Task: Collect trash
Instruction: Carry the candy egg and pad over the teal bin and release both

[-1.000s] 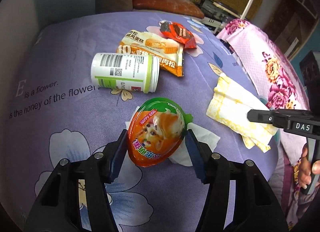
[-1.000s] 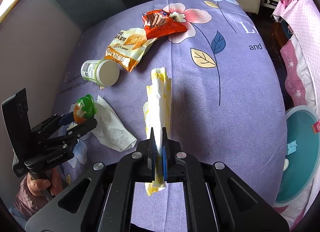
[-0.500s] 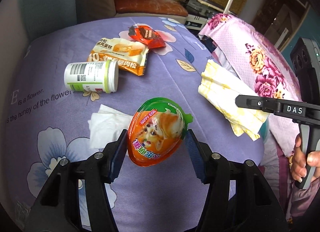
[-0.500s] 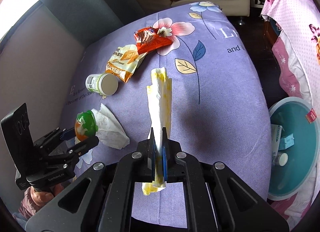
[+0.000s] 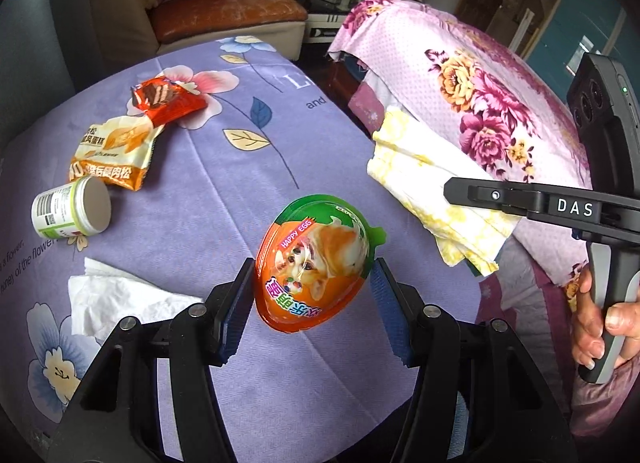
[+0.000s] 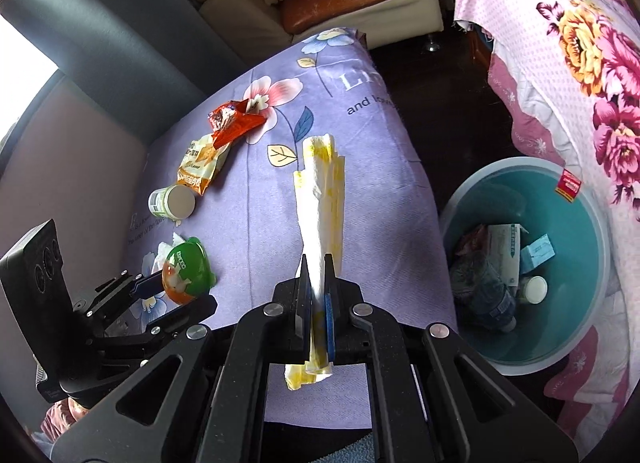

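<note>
Right wrist view shows where I am headed: the round teal plastic bin [image 6: 592, 223] on the floor just past the edge of the purple flowered tablecloth [image 6: 368, 199], already holding a crushed bottle and some small boxes. To finish this carry well, I judge I should bring both loads fully over the bin's mouth before letting go. The long folded white-and-yellow paper napkin [image 6: 320, 199] sticks far out ahead of my right gripper [image 6: 318, 291], so I would get its free end inside the rim first or it may drape over the wall. The egg is rigid and rounded and could bounce, so it is better released low.

My right tongs are clenched nearly flat on the napkin, which passes between the pads and hangs out a little behind them. My left gripper [image 5: 312, 295] stands about half open, its blue pads pressed on either side of the orange and green plastic egg-shaped toy capsule [image 5: 314, 263], which is clear of the cloth.

Left on the table for later: a crumpled white tissue [image 5: 116, 299], a white and green plastic tub on its side [image 5: 72, 209], a yellow-orange snack wrapper [image 5: 114, 153] and a red foil wrapper [image 5: 168, 101] overlapping its far end.
</note>
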`<act>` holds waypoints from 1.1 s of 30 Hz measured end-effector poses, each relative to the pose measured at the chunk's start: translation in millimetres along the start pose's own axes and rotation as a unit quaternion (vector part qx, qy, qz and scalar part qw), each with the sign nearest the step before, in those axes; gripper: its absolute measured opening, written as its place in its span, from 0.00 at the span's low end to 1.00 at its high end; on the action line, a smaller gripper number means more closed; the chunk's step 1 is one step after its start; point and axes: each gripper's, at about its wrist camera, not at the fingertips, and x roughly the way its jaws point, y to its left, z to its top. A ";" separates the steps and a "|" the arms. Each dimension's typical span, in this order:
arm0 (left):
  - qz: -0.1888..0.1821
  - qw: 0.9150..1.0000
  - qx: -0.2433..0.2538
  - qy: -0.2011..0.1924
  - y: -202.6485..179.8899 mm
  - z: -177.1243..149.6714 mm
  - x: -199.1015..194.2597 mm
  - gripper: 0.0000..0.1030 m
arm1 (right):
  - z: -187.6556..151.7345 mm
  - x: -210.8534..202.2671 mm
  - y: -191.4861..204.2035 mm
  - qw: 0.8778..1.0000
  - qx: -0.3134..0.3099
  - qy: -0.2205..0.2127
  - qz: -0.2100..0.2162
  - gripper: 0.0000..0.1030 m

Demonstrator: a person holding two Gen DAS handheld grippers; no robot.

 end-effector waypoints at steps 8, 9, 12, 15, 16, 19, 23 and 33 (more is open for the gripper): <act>-0.005 0.999 0.046 0.026 -49.8 12.4 26.4 0.57 | -3.5 -26.2 -58.0 0.998 0.053 -0.029 -0.013 0.05; -0.008 0.998 0.049 0.028 -54.7 13.7 28.5 0.57 | -4.2 -29.4 -65.0 0.998 0.060 -0.033 -0.016 0.05; -0.013 0.997 0.062 0.035 -70.7 17.7 37.8 0.57 | -8.6 -38.3 -85.2 0.996 0.077 -0.042 -0.025 0.05; -0.016 0.996 0.075 0.042 -86.9 20.1 47.0 0.57 | -13.0 -45.3 -105.1 0.994 0.095 -0.046 -0.030 0.05; -0.017 0.996 0.078 0.045 -91.8 20.8 49.9 0.57 | -14.6 -47.6 -111.8 0.993 0.101 -0.048 -0.031 0.05; -0.021 0.995 0.085 0.051 -104.8 22.5 58.3 0.57 | -17.7 -52.7 -127.5 0.991 0.116 -0.052 -0.035 0.06; -0.022 0.994 0.093 0.058 -117.6 26.6 69.4 0.57 | -22.4 -55.1 -138.8 0.991 0.122 -0.049 -0.038 0.08; -0.030 0.990 0.116 0.077 -148.0 31.0 101.4 0.57 | -33.8 -57.2 -158.2 0.989 0.135 -0.042 -0.048 0.08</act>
